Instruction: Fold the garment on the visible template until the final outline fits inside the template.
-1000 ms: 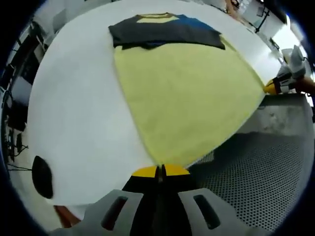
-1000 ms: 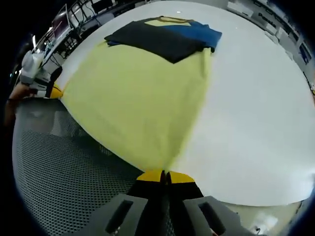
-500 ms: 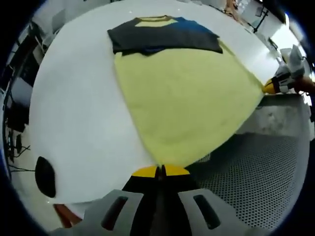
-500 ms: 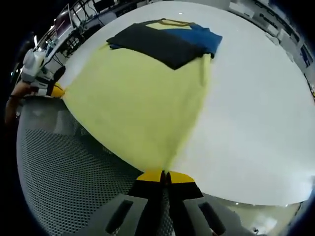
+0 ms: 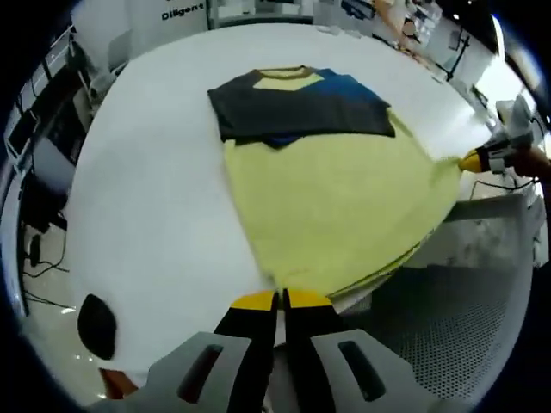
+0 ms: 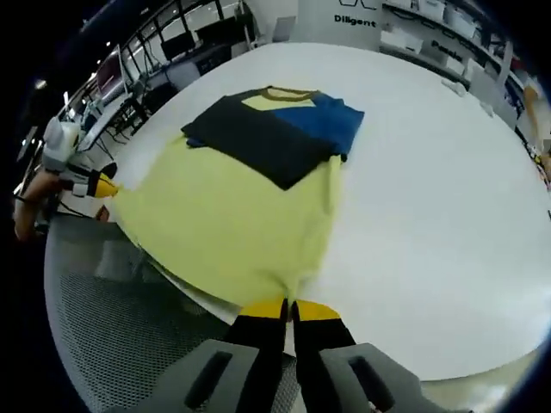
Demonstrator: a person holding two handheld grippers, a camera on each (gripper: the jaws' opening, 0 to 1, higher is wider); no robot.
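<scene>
- Now, L gripper (image 5: 280,298): jaws pinched together on one hem corner of the shirt (image 5: 331,206); cloth is running straight out of the yellow tips.
- R gripper (image 6: 288,307): likewise clamping the other hem corner, jaws narrow, no gap showing. In the left gripper view it is appearing far right (image 5: 482,159), at the stretched corner.
- Shirt: yellow body is lying spread on the white table (image 6: 430,189), hem end overhanging the near edge toward the grippers; the dark and blue sleeve part is lying folded across the top, yellow collar beyond.
- Template: cannot tell where its outline is; no mark is showing on the table.
- Handling (judgement): light, soft, limp knit; it is sagging between the two holds, so corners are the right grip pts. Keeping both corners level & taut should be carrying the hem over evenly; slack would be wrinkling or dragging the lower layer.
- Dark oval patch (image 5: 96,325) is sitting near the table's edge, well apart from the shirt.
</scene>
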